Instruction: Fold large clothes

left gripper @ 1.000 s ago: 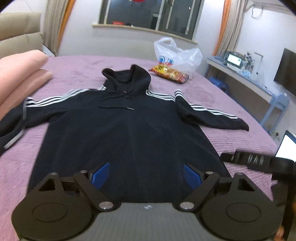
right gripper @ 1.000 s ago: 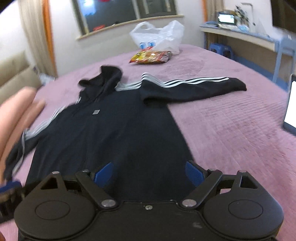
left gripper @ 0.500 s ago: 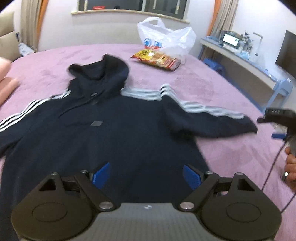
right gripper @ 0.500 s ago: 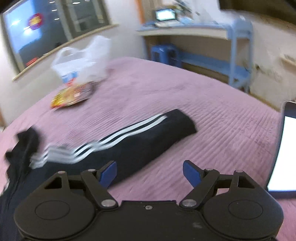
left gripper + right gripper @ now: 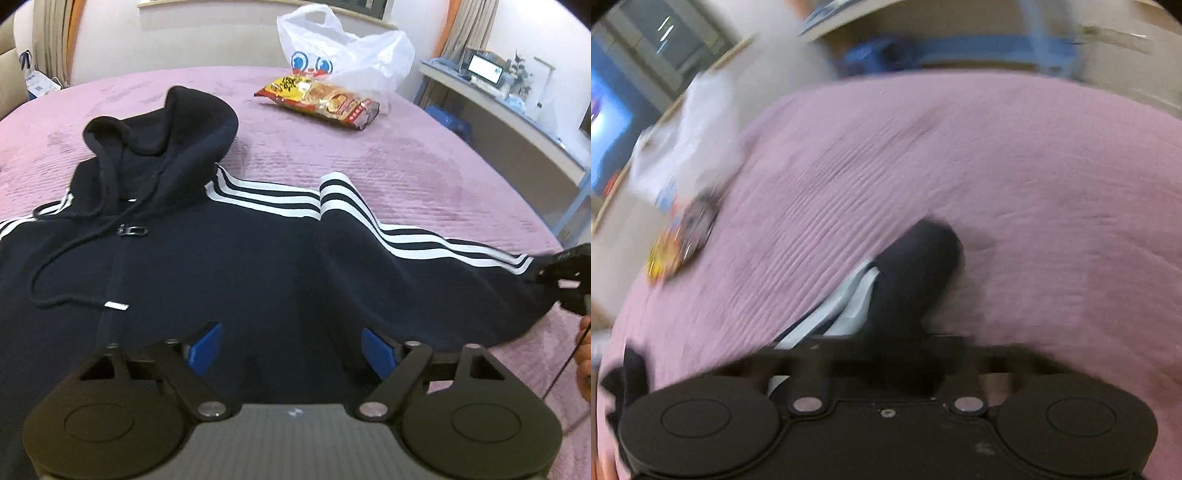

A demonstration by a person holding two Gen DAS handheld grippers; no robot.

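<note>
Your right wrist view is smeared with motion blur, so the plastic bag and snack packet far left of the right gripper are only streaks. That gripper's fingertips are lost against the dark sleeve cuff. From your left gripper, the hoodie runs off the left edge and under the gripper body.
</note>
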